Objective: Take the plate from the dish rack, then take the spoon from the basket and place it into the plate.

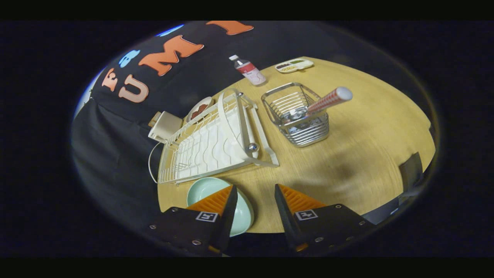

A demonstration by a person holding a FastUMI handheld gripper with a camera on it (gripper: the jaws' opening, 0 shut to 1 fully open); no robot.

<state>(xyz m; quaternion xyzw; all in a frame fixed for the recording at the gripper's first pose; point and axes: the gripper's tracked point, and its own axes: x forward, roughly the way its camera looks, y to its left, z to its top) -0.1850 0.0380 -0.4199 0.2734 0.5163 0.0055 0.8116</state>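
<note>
A pale green plate (206, 189) lies flat on the wooden table (347, 154), just below the white dish rack (210, 143). My gripper (254, 195) hangs open above the table; its left finger (222, 200) covers part of the plate, and nothing sits between the fingers. Beyond the fingers stands a wire basket (299, 116) holding a spoon (328, 100) with a red-and-white patterned handle that sticks out toward the right. The dish rack holds no dishes.
A small bottle (250, 70) with a red label stands behind the basket, and a divided white tray (294, 65) lies at the table's far side. A cream box (166, 125) and a bowl (200, 109) sit beside the rack's far end. A dark chair back (411, 168) stands at the table's right.
</note>
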